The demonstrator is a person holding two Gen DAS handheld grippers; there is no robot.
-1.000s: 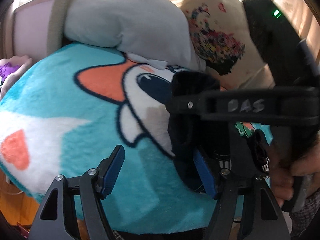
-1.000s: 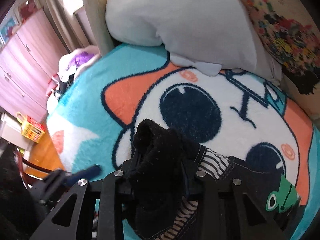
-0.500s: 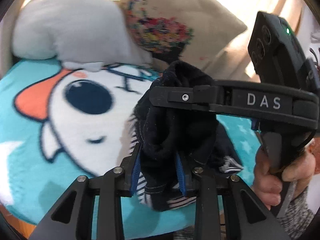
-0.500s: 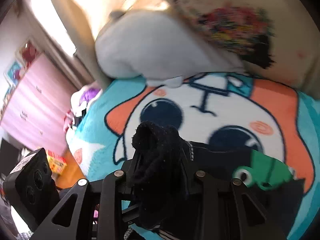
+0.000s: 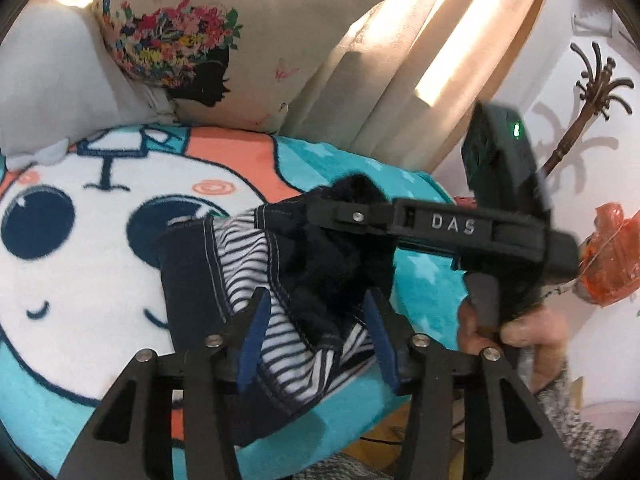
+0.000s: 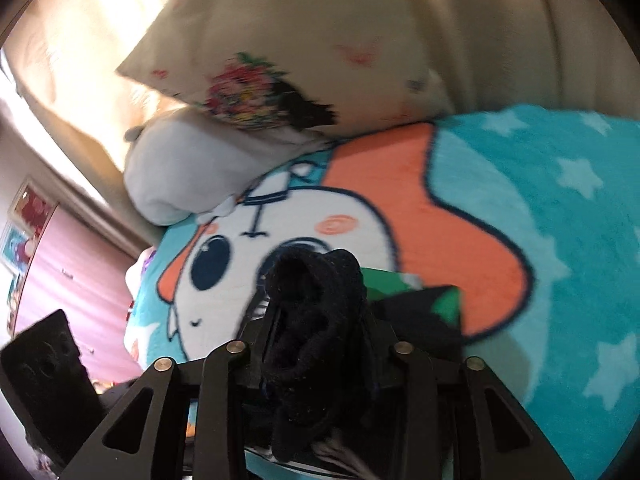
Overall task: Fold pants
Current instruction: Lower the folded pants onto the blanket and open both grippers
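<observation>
Pants (image 5: pixel 256 276) hang bunched over the blanket (image 5: pixel 416 280): the right gripper (image 6: pixel 316 332) clamps their dark waistband, while the left gripper (image 5: pixel 316 320), jaws just widened, brackets cloth below it without pressing, probably to regrip

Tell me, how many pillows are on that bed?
2. A cream pillow with a flower print leans up at the head of the bed, and a plain white pillow lies beside it, partly tucked under it. Others may be hidden outside the views.
</observation>
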